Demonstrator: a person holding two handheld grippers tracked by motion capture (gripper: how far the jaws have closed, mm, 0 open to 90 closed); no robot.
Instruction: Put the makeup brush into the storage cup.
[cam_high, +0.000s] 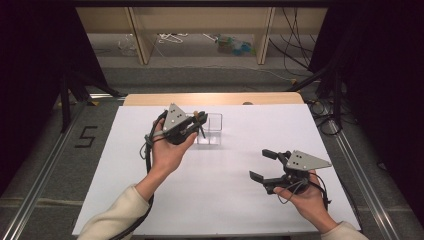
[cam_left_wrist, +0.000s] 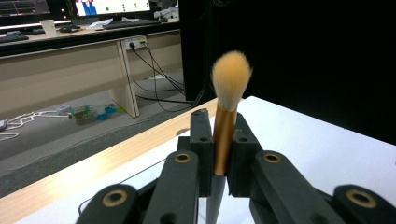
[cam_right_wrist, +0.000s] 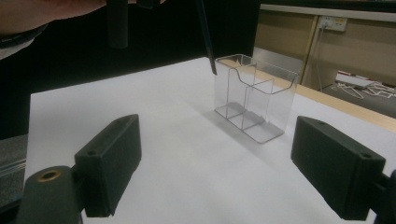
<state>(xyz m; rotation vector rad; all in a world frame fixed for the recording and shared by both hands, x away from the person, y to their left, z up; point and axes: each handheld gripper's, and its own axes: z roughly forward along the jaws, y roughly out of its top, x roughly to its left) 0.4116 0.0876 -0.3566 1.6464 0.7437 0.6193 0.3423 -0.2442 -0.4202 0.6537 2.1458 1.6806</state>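
Left claw (cam_left_wrist: 219, 154) clamped on makeup brush (cam_left_wrist: 228, 102) above clear holder (cam_right_wrist: 254, 95); right claw (cam_right_wrist: 229, 163) wide open

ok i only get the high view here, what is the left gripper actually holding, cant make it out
Observer: The left gripper is clamped on a makeup brush, gold ferrule between the pads, tan bristles pointing up.
Operator: and the clear box, one space or more
Observer: The right gripper view shows the clear box split by an inner wall into two compartments, with nothing inside.
Operator: brush handle in the box yet
Observer: No. There the dark handle tip hangs just above the box's near corner.
Operator: right gripper got anything
Observer: Nothing; the right gripper is wide open over bare table.
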